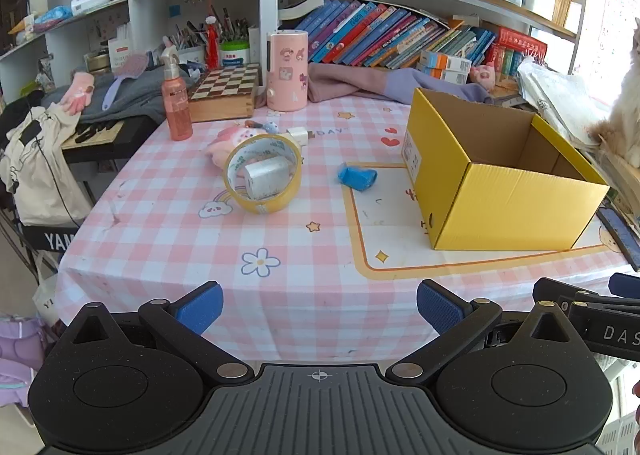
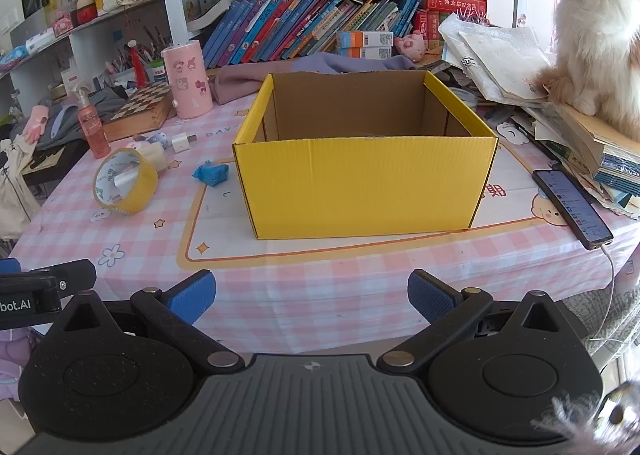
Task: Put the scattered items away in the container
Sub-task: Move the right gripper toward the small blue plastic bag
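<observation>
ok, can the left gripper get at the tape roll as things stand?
Probably yes. The left gripper is open and empty, and bare tablecloth lies between it and the tape roll. The roll stands tilted with a small white cylinder inside it; the yellow box sits off to the side.

"DAY" shows on the checked tablecloth [image 1: 328,133] left of the yellow box [image 1: 516,203]; "YAN" on the black keyboard [image 1: 52,241] farther left; "bot.AI" on the left hand-held gripper [image 2: 16,305].
</observation>
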{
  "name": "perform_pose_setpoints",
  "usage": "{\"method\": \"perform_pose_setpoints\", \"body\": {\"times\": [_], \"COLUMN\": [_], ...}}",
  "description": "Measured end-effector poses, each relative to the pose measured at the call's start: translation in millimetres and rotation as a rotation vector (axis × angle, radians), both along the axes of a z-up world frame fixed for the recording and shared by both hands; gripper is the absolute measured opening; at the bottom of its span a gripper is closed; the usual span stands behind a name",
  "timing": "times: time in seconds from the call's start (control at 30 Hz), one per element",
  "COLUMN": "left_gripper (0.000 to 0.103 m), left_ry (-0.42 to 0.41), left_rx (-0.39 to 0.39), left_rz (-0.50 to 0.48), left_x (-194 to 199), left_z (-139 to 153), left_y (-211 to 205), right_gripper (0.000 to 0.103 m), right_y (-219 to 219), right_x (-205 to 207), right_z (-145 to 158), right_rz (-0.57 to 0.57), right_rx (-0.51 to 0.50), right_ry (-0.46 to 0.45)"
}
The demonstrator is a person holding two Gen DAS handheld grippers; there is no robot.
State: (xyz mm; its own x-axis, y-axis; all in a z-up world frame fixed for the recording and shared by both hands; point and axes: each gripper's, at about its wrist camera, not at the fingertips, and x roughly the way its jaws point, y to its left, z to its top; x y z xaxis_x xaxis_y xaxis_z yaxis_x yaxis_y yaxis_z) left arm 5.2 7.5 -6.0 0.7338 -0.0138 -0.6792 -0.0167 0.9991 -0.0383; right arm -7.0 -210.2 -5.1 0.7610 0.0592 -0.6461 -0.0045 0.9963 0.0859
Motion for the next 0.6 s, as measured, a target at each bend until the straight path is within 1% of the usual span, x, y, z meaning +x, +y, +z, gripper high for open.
{"method": "perform_pose_setpoints", "body": {"times": [0.6], "left_gripper": [0.103], "left_ry": [0.025], "left_rx": [0.004], "left_rz": [-0.003], "left_x": [2.5], "left_z": [-2.1], "left_y": [-1.0], "right_gripper": [0.103], "right_y": [-0.6], "right_x": [-2.6], "right_z": [3.0], "right_rz": [-0.001], "right_rx": [-0.005], "right_ry": [0.003]}}
